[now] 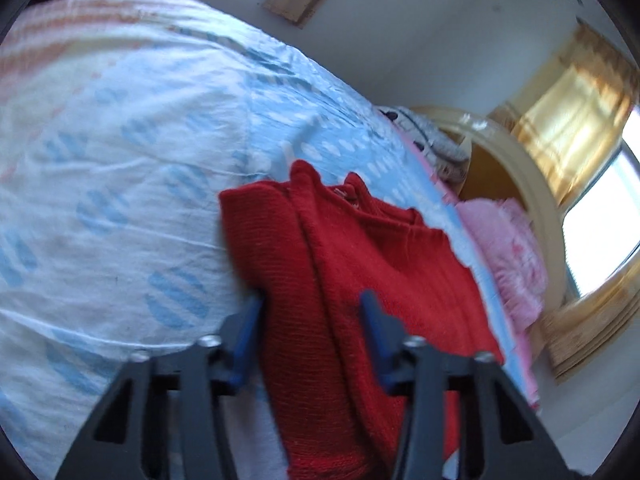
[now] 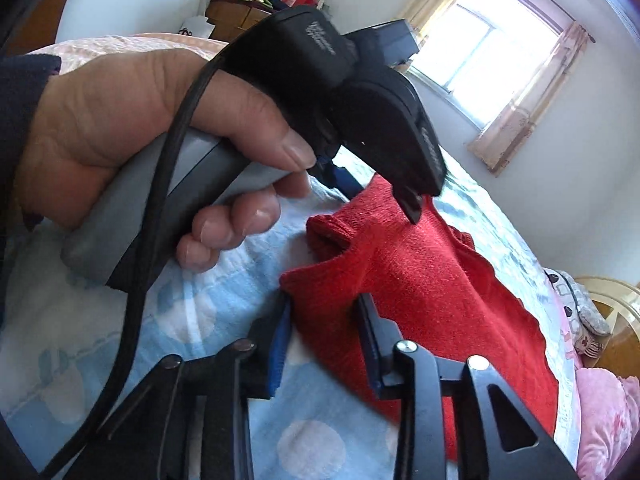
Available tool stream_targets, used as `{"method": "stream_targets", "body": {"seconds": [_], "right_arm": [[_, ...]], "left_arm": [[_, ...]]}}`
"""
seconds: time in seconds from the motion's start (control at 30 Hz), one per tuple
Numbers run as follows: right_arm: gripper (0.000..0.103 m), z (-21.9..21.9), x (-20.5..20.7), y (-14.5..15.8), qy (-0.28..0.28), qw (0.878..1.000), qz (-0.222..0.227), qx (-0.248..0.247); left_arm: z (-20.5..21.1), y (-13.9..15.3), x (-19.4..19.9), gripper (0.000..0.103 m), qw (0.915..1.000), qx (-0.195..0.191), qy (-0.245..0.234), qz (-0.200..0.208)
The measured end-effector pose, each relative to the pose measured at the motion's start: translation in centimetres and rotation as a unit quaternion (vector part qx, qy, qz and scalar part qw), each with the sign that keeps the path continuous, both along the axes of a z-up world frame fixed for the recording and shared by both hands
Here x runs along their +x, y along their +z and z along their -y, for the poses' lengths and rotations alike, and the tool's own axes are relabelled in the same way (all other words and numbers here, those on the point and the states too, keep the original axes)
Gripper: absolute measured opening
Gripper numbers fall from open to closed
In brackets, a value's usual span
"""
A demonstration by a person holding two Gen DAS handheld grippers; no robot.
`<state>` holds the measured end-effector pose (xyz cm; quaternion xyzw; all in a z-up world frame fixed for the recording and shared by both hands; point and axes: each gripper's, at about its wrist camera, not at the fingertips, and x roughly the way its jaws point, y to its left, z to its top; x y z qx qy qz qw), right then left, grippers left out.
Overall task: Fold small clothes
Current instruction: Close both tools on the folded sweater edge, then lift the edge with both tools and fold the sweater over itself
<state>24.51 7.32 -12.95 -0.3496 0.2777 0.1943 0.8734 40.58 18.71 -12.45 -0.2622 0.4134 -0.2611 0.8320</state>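
Bedroom: white walls, a bright window [image 2: 486, 46] with pale curtains, a wooden dresser [image 2: 236, 16] piled with red boxes in the far corner.
Bed: covered by a blue-and-white patterned sheet [image 1: 120, 152]; a pink blanket [image 1: 508, 248] lies at its far edge.
Red knit sweater [image 1: 360, 280]: lies partly folded on the sheet, neck opening away from the left camera.
Left tongs [image 1: 310, 304]: spread, one blue pad at each side of a fold of the sweater, not closed on it.
Left hand [image 2: 152, 120]: wrapped round the grey handle, thumb on top, a black cable running across it; the tool tilts down onto the sweater.
Right tongs [image 2: 324, 308]: spread, straddling the sweater's near corner.
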Motion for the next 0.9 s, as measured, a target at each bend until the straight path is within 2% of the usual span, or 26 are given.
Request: {"method": "stream_targets", "body": {"seconds": [0.07,0.1,0.17,0.33,0.47,0.57,0.67,0.9], "right_arm": [[0.017,0.1,0.0,0.1,0.001,1.0,-0.005,0.003],[0.014,0.2,0.1,0.2,0.001,1.0,-0.01,0.007],[0.011,0.9,0.5,0.7,-0.002,0.999,-0.023,0.025],[0.009,2.6,0.0,2.4,-0.007,0.997,-0.036,0.075],[0.008,4.0,-0.6,3.7,-0.003,0.995,-0.032,0.097],[0.008,5.8,-0.3,4.7,-0.009,0.99,-0.043,0.134],[0.008,7.9,-0.2,5.5,-0.016,0.985,-0.053,0.166],[0.008,12.0,-0.4,7.3,-0.031,0.976,-0.049,0.209]], "left_arm": [[-0.1,-0.4,0.3,0.024,0.9998,-0.018,-0.001,-0.009],[-0.3,-0.5,0.3,0.022,0.9994,-0.032,-0.004,-0.011],[-0.3,-0.4,0.4,0.019,0.9993,-0.037,-0.007,-0.009],[0.0,0.7,-0.4,0.018,0.9995,-0.028,-0.01,0.008],[-0.4,0.7,-0.1,0.017,0.9981,-0.058,0.007,-0.016],[-0.2,1.1,-0.2,0.016,0.9958,-0.083,0.021,-0.031],[0.2,2.1,-0.6,0.016,0.9937,-0.106,0.024,-0.027],[3.5,5.4,-0.7,0.016,0.9939,-0.11,0.006,0.002]]}}
